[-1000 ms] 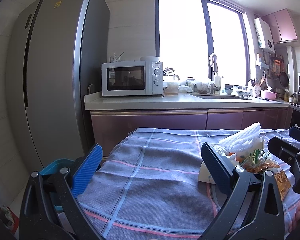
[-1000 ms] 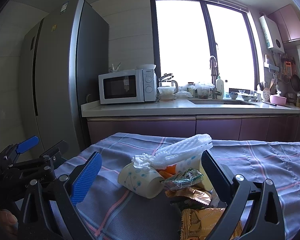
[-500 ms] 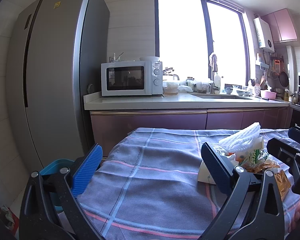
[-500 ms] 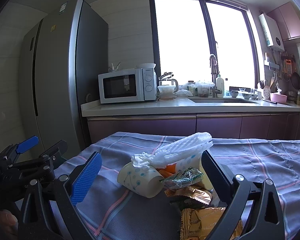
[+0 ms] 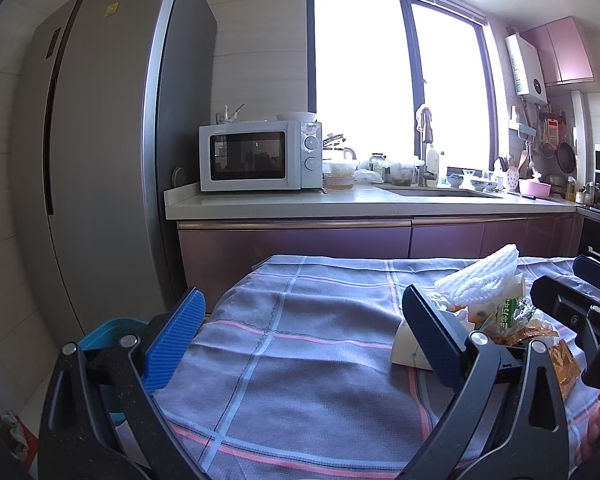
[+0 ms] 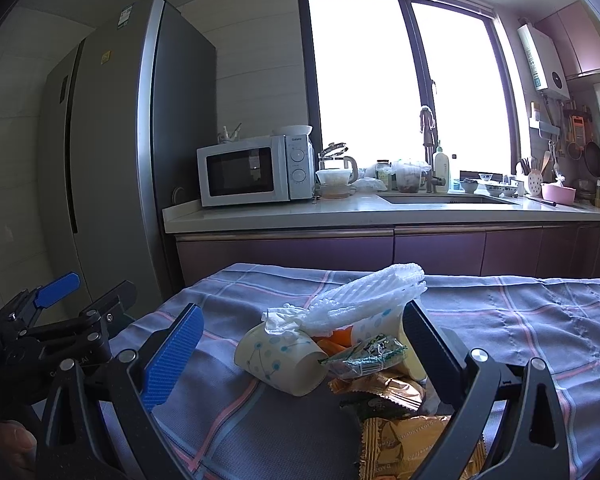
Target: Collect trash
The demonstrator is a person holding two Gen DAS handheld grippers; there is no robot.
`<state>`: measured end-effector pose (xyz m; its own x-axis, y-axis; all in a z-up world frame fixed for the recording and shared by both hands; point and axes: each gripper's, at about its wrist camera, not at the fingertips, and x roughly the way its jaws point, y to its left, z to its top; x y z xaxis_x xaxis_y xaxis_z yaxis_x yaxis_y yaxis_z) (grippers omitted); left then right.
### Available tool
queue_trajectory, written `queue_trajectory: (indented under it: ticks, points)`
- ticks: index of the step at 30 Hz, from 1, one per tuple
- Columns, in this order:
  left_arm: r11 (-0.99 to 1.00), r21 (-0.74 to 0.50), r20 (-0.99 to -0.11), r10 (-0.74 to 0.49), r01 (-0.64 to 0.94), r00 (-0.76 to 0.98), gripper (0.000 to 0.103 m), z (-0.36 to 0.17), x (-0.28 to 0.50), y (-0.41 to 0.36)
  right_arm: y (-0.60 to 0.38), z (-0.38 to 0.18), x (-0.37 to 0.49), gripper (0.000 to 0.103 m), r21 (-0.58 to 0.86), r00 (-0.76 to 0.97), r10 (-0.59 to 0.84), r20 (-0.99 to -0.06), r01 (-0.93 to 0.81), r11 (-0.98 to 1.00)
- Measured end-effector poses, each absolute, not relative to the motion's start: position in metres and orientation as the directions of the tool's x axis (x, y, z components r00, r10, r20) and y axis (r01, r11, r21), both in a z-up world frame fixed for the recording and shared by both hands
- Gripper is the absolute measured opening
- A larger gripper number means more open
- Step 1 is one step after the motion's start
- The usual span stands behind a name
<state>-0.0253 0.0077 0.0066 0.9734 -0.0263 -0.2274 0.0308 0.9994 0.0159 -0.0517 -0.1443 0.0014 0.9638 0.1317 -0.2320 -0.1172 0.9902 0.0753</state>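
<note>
A: What do I have on the left side?

B: My left gripper (image 5: 300, 334) hangs over the near left part of the desk (image 5: 300, 360), jaws wide apart with nothing between them. Just below its left finger a teal bin (image 5: 104, 330) shows past the desk's left edge.

A: And the trash?

B: It sits in one pile toward the right of the checked cloth. From the right wrist camera, going left to right: a paper cup (image 6: 280, 360) lies on its side with a crumpled tissue (image 6: 284, 316) at its far end, a white foam net (image 6: 364, 300) rests on top of the pile, a green wrapper (image 6: 364, 358) lies just right of the cup, and a golden snack packet (image 6: 412, 444) is nearest to me.

A: The right side?

B: My right gripper (image 6: 300, 346) is spread open too, its fingers flanking the pile without touching it.
</note>
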Motion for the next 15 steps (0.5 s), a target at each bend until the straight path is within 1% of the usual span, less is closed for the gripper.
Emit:
queue_trajectory:
  ticks: [15]
  points:
    - [0.999, 0.024, -0.231, -0.034, 0.041, 0.972, 0.097, 0.0047, -0.0200, 0.0005, -0.1494, -0.0005, -0.0460, 0.096, 0.088, 0.960, 0.145, -0.238, -0.128, 0.988]
